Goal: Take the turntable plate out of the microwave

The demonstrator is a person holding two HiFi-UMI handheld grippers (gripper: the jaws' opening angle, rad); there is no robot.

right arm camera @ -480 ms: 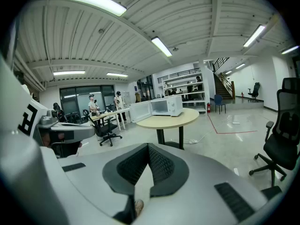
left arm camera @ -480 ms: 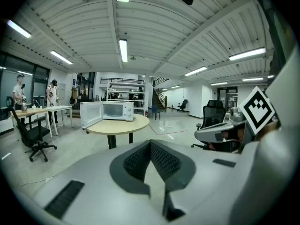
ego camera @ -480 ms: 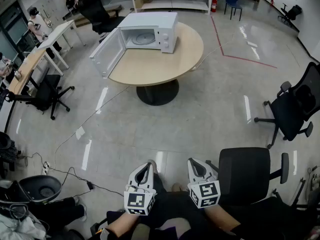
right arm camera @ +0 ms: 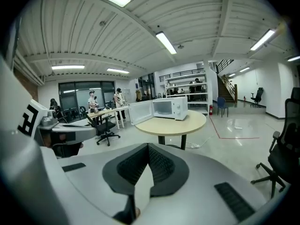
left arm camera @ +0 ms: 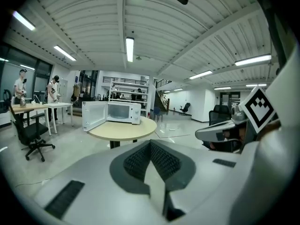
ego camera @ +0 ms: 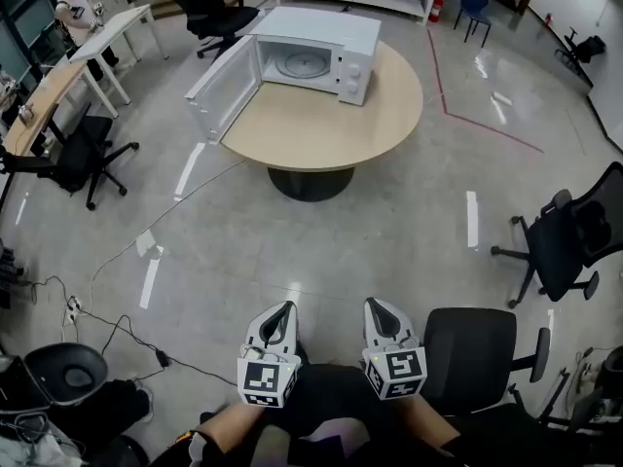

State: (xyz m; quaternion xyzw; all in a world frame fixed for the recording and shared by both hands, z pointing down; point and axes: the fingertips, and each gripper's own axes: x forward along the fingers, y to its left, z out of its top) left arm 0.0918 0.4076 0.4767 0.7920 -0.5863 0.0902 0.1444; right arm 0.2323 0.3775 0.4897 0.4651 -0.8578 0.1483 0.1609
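White microwave (ego camera: 316,61) open on the far round table (ego camera: 331,125); both claws shut and empty.
Its plate (ego camera: 304,65) sits inside the cavity, well away from the left gripper (ego camera: 283,311) and right gripper (ego camera: 377,307); best, I judge, to walk close first; open one claw, clear the swung door (ego camera: 222,90), nip the plate's rim, lift level.

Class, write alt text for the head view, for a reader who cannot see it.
A white microwave stands on a round table across the floor, door open, turntable plate inside. At the bottom edge, the left gripper and right gripper point toward it, both shut and empty.
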